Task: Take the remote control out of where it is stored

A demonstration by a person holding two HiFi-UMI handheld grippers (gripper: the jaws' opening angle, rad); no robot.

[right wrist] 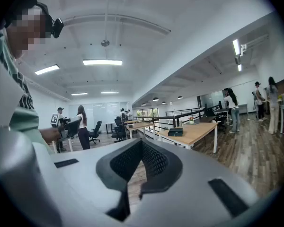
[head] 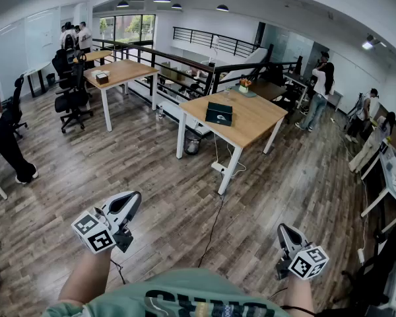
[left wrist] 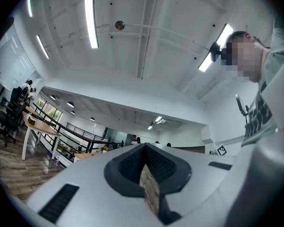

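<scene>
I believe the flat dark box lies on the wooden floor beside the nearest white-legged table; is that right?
Not quite: the head view shows the flat dark box lying on top of the nearest white-legged table, not on the wooden floor.

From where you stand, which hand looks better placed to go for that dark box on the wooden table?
Right, slightly. The right gripper points roughly toward the dark box on the wooden table, while the left gripper tilts up toward the ceiling. Both are shut and far from the table.
</scene>
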